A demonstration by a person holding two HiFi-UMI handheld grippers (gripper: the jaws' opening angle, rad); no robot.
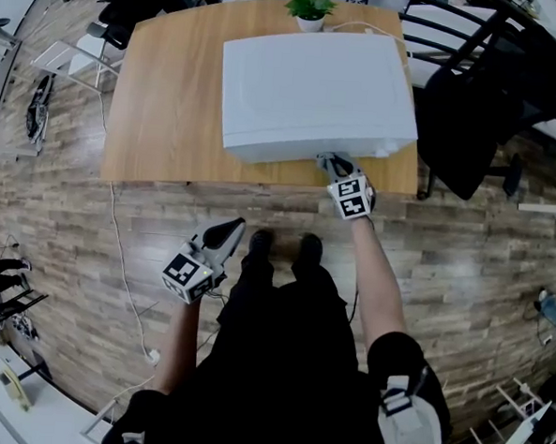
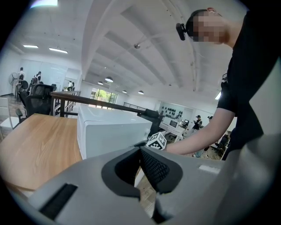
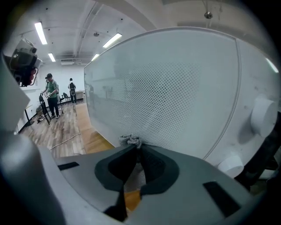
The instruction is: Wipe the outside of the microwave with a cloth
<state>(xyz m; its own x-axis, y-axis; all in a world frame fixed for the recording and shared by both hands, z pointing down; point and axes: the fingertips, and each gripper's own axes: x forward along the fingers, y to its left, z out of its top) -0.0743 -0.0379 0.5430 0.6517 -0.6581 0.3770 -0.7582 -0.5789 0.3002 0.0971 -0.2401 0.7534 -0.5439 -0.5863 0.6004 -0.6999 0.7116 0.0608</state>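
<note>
A white microwave point(image 1: 314, 92) stands on the wooden table point(image 1: 162, 115), its front toward me. My right gripper point(image 1: 330, 161) is pressed against the lower front of the microwave, shut on a grey cloth point(image 3: 130, 141) whose bunched end touches the dotted door window point(image 3: 175, 101). Two white knobs point(image 3: 262, 115) show at the right of the door. My left gripper point(image 1: 228, 234) hangs low over the floor, away from the table, jaws shut with nothing between them. From the left gripper view the microwave point(image 2: 109, 129) and the right gripper's marker cube point(image 2: 157, 140) are visible.
A small potted plant point(image 1: 310, 9) stands behind the microwave. Black office chairs point(image 1: 482, 116) crowd the table's right and back. A white cable point(image 1: 125, 263) trails over the wood floor at left. People stand far off in the room point(image 3: 52, 94).
</note>
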